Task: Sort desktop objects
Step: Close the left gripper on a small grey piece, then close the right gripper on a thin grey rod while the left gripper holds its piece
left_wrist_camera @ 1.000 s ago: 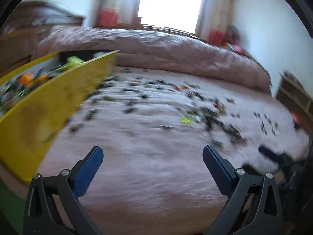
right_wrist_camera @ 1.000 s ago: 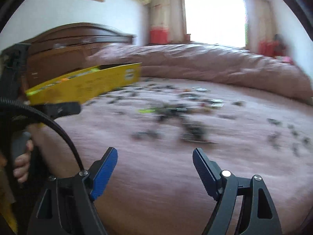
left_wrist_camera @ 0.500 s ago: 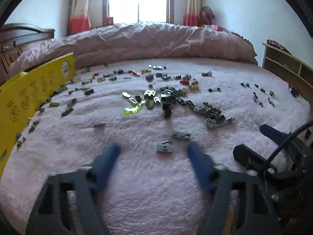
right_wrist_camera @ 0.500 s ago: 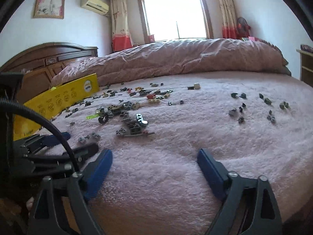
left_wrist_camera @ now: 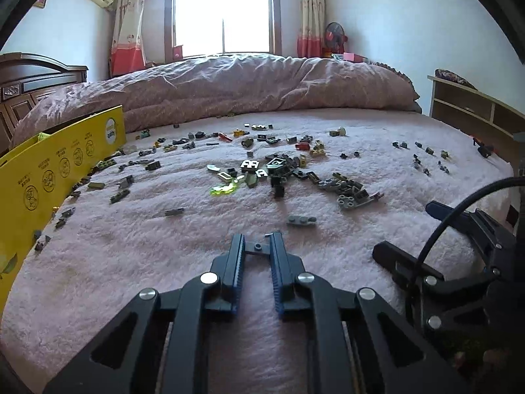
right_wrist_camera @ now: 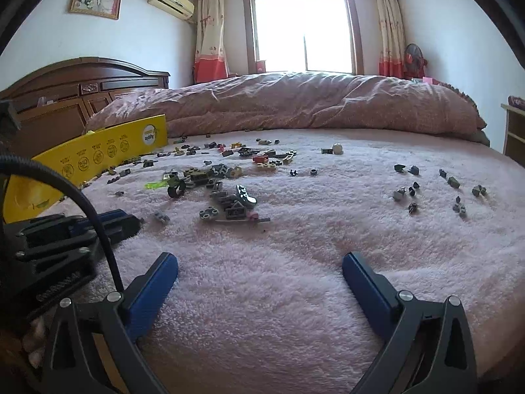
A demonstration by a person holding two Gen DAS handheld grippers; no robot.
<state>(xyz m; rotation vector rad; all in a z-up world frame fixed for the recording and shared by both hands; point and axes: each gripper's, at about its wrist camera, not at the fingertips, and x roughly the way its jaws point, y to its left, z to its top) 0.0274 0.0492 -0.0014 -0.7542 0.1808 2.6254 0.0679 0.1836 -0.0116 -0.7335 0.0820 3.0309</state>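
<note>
Blue ribbed pads of the left claw (left_wrist_camera: 256,241) are closed on a small grey plate brick (left_wrist_camera: 258,247), pinched at the tips just above the pink fleece blanket (left_wrist_camera: 131,262) covering the bed. The low, forward-tilted approach suits a thin piece lying flat in deep pile, where only the edges offer purchase. The right claw (right_wrist_camera: 259,271) hovers empty near the bed's near edge; its jaws are opening and nothing lies between them, probably in readiness for a next piece.

Just beyond the left claw lies another flat grey plate (left_wrist_camera: 301,220), and farther toward the middle of the bed the main scatter of building bricks (left_wrist_camera: 279,174), including a translucent green piece (left_wrist_camera: 224,188) and a joined grey cluster (left_wrist_camera: 352,197). A looser group of small dark pieces (right_wrist_camera: 436,187) sits well apart toward the bed's right side. Along the left edge stands a yellow cardboard box (left_wrist_camera: 59,170), apparently the bin for sorted pieces, with more bricks strewn along its foot. A rolled pink duvet (left_wrist_camera: 246,85) bounds the far side.

Obstacles: the right claw's cable (left_wrist_camera: 459,216) arcs close beside the left claw, and the two tools work near each other. Bricks at the box's base crowd any low approach to it; most pieces remain unsorted.
</note>
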